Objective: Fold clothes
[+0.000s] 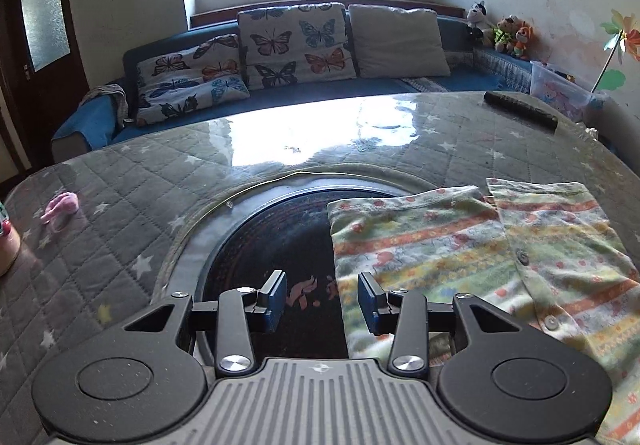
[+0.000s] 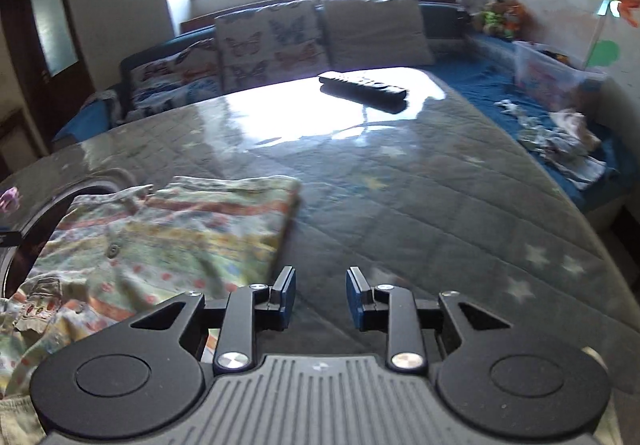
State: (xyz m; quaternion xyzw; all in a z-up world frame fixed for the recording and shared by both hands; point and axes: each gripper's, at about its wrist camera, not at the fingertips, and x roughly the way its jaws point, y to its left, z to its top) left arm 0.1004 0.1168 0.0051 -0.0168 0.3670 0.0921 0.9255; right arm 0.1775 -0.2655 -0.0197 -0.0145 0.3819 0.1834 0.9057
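Your left tongs (image 1: 322,301) sit low in the centre of the left wrist view, spread apart with nothing between the blue pads, hovering over the dark round inset (image 1: 272,245) in the middle of the tabletop (image 1: 120,205). The right-hand pad sits right at the left edge of the striped floral shirt (image 1: 480,253), but whether it touches the cloth you cannot tell from here. That shirt fills the lower right of the left view, lying flat with its buttons (image 1: 522,257) running down the placket, one folded panel lapping over the dark inset. Swing to the right wrist view and your right tongs (image 2: 321,297) are spread as well, empty, over the quilted star-print cover, with the shirt (image 2: 160,237) spread out at the lower left, just beside the left-hand pad. The shirt's near end at the bottom left looks rumpled, while the far edge lies straighter. Up in the centre of the right view a black remote control (image 2: 364,87) rests on the glossy part of the tabletop, well apart from the shirt. At the left edge of the left view, a small pink item (image 1: 60,207) lies on the tabletop. Behind it all, a blue sofa (image 1: 100,113) with butterfly cushions (image 1: 296,41) runs across the upper half of both views.
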